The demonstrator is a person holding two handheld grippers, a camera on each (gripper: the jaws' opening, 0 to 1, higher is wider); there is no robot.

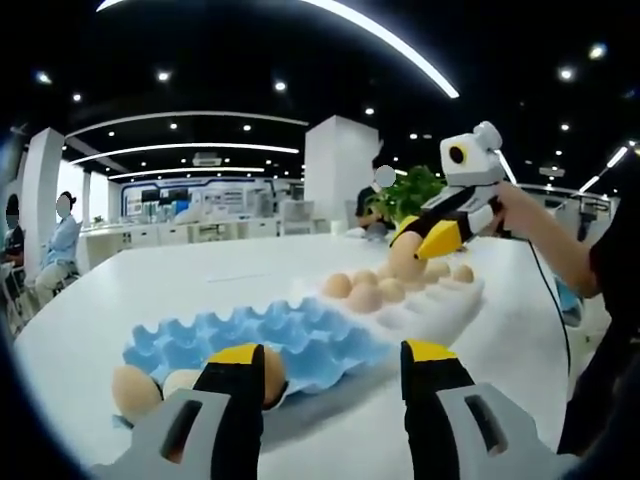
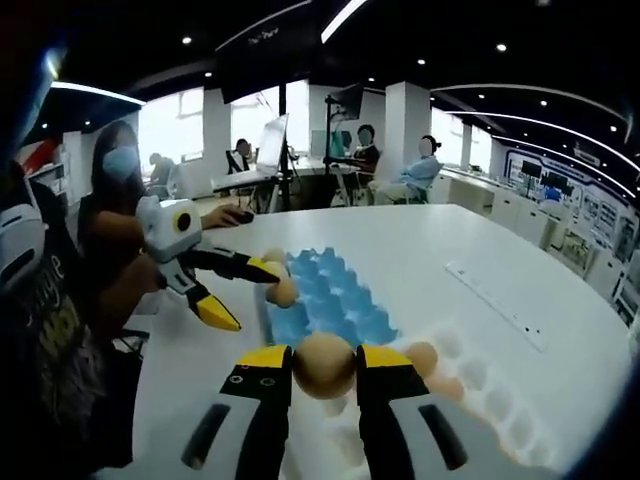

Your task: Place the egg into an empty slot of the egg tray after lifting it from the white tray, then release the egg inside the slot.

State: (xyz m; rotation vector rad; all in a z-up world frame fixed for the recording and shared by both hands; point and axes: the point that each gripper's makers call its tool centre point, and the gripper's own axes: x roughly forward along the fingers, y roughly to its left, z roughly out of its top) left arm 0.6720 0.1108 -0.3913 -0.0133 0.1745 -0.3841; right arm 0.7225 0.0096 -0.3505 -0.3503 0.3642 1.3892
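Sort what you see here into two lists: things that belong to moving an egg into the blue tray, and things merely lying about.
Belong to the job:
right gripper, shut on the egg
white tray with its remaining eggs
blue egg tray, some slots already filled
left gripper, open

Lying about:
long flat strip on the table
green plant

Right gripper [image 2: 324,372] clamping an egg [image 2: 323,364] above the white tray [image 2: 500,415], blue egg tray [image 2: 335,298] lying beyond, left gripper [image 2: 255,292] hovering open-jawed beside it.
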